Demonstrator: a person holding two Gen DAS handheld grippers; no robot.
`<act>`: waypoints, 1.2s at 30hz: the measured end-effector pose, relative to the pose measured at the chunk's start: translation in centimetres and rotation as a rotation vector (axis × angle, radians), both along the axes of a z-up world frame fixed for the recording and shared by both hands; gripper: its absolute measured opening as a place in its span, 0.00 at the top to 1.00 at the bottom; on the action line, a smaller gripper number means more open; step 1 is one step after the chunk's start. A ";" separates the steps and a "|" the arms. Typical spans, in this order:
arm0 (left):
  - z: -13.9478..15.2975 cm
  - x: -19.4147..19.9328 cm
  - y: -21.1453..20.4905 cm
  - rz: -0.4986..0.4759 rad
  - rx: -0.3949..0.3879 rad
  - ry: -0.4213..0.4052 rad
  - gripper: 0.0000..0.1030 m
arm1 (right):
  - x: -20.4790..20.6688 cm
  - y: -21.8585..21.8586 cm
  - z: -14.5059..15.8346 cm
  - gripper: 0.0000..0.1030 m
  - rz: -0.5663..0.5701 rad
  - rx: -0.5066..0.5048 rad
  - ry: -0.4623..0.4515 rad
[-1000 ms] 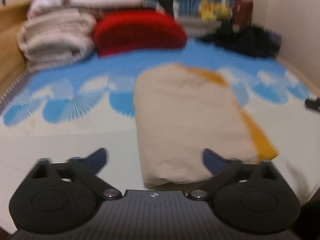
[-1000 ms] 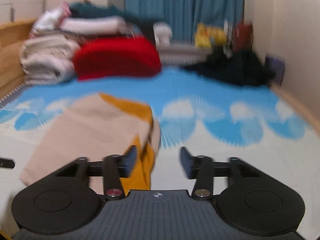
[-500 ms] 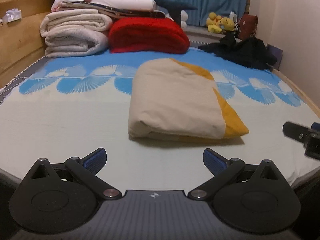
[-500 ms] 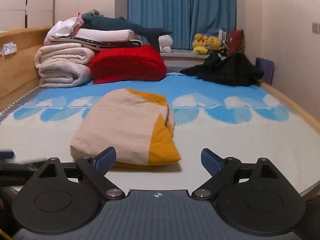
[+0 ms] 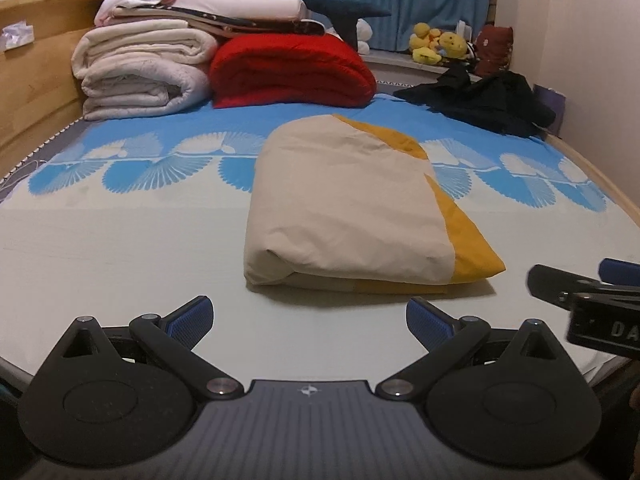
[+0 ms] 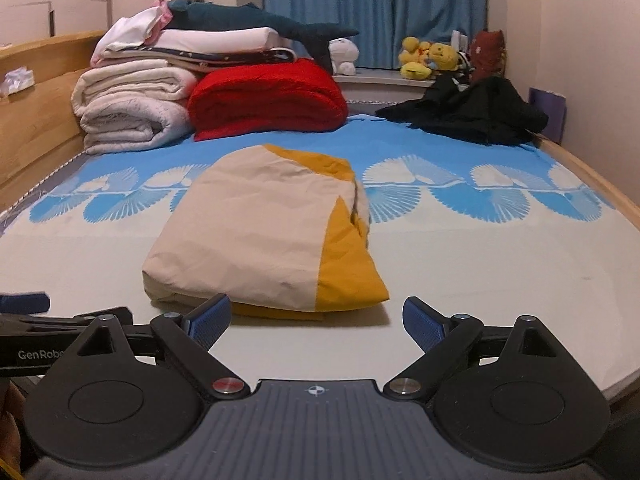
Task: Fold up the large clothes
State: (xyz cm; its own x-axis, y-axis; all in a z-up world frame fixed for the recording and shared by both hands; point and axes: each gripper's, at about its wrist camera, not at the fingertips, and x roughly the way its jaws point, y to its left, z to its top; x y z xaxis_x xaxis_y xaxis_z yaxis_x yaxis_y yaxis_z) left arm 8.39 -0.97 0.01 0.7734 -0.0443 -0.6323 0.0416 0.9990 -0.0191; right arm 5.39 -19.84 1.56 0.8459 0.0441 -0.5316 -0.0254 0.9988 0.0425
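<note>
A beige and mustard-yellow garment point(image 5: 348, 208) point(image 6: 264, 236) lies folded into a thick rectangle in the middle of the bed point(image 5: 120, 248) point(image 6: 500, 264). My left gripper point(image 5: 308, 320) hangs open just in front of the garment's near edge, nothing between its blue pads. My right gripper point(image 6: 318, 320) is also open and empty, close before the garment's near right corner. Each gripper shows at the edge of the other's view: the right one point(image 5: 592, 292) at the far right, the left one point(image 6: 36, 312) at the far left.
At the head of the bed lie rolled white blankets point(image 5: 140, 68), a folded red blanket point(image 5: 288, 68), stacked linens and a plush shark point(image 6: 256, 20). A black garment heap point(image 6: 476, 112) sits at the back right by the wall. Wooden bed rails run along both sides.
Both grippers have drawn back from the folded garment toward the bed's near edge. The right gripper's jaws went from half closed beside the yellow edge to wide open. The garment stays put.
</note>
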 end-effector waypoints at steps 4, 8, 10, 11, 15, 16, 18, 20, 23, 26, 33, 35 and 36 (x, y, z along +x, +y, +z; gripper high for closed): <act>-0.2 0.2 0.1 0.006 0.000 0.006 0.00 | 0.6 0.1 -0.3 0.10 0.001 0.004 0.009; -0.3 0.4 0.0 -0.002 -0.002 0.017 0.00 | 0.9 0.2 -0.4 0.10 0.002 0.012 0.016; -0.4 0.5 -0.1 -0.005 -0.001 0.020 0.00 | 0.8 0.3 -0.5 0.09 0.008 0.012 0.017; -0.4 0.5 -0.2 -0.006 0.000 0.020 0.01 | 0.8 0.4 -0.5 0.09 0.012 0.011 0.017; -0.4 0.6 -0.2 0.002 0.007 0.014 0.01 | 0.8 0.6 -0.5 0.09 0.027 0.003 0.019; -0.4 0.6 -0.2 0.002 0.004 0.013 0.01 | 0.8 0.6 -0.6 0.09 0.029 0.002 0.020; -0.5 0.6 -0.2 -0.001 0.005 0.013 0.01 | 0.8 0.6 -0.6 0.09 0.028 0.004 0.022; -0.5 0.6 -0.3 -0.002 0.010 0.010 0.01 | 0.8 0.5 -0.5 0.09 0.027 0.006 0.021; -0.6 0.6 -0.3 -0.003 0.009 0.010 0.01 | 0.8 0.4 -0.5 0.09 0.027 0.009 0.023; -0.6 0.7 -0.3 -0.004 0.003 0.016 0.01 | 0.8 0.3 -0.5 0.09 0.027 0.013 0.027; -0.8 0.8 -0.2 -0.007 -0.002 0.022 0.01 | 0.8 0.2 -0.5 0.09 0.027 0.014 0.031; -0.8 0.9 -0.2 -0.007 -0.004 0.026 0.01 | 0.9 0.2 -0.5 0.09 0.030 0.017 0.030; -0.8 0.9 -0.2 -0.006 -0.005 0.027 0.01 | 0.9 0.2 -0.5 0.09 0.031 0.016 0.029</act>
